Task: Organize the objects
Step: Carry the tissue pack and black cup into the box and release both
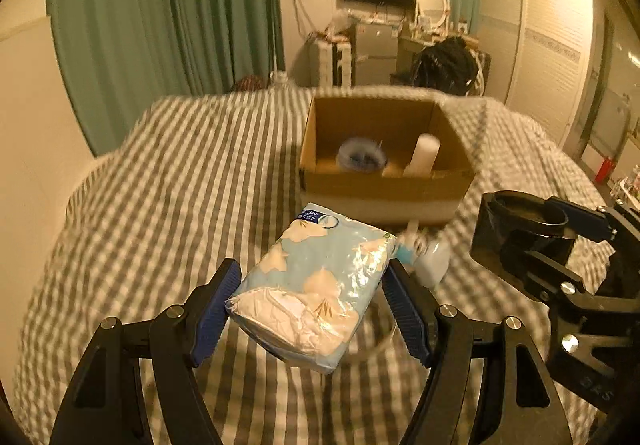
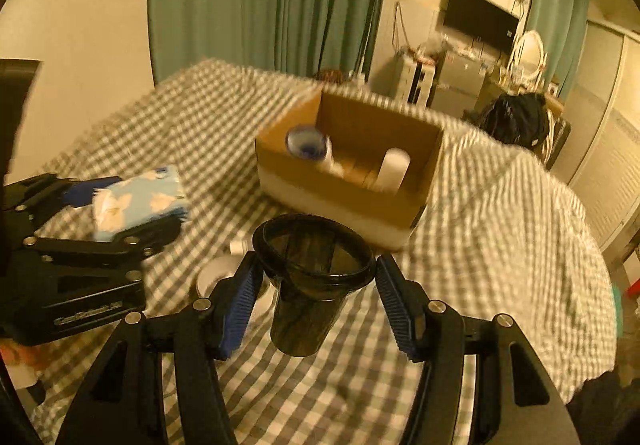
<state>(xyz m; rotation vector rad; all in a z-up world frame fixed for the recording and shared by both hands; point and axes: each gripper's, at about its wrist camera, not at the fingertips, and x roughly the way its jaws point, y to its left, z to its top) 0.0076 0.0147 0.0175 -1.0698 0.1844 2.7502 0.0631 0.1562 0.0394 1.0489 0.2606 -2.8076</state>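
Note:
A light-blue tissue pack [image 1: 332, 257] with white flowers hangs above the checked bedcover, and my left gripper [image 1: 312, 285] is shut on its two sides. My right gripper [image 2: 316, 259] is shut on a dark see-through cup [image 2: 308, 309], its pads pressing just under the rim, and the cup is upright. Ahead of both stands an open cardboard box [image 1: 384, 189]. It holds a blue-rimmed round container [image 1: 362, 157] and a white cylinder [image 1: 424, 153]. The left wrist view shows the cup [image 1: 528, 217] at the right. The right wrist view shows the pack [image 2: 140, 201] at the left.
A small white and blue bottle [image 1: 424, 253] lies on the bedcover [image 1: 160, 205] in front of the box. A white round thing [image 2: 216, 277] lies under my right gripper's left finger. Green curtains [image 1: 160, 13] hang behind the bed, with a dark bag [image 1: 448, 65] and wardrobe [image 1: 548, 45] beyond.

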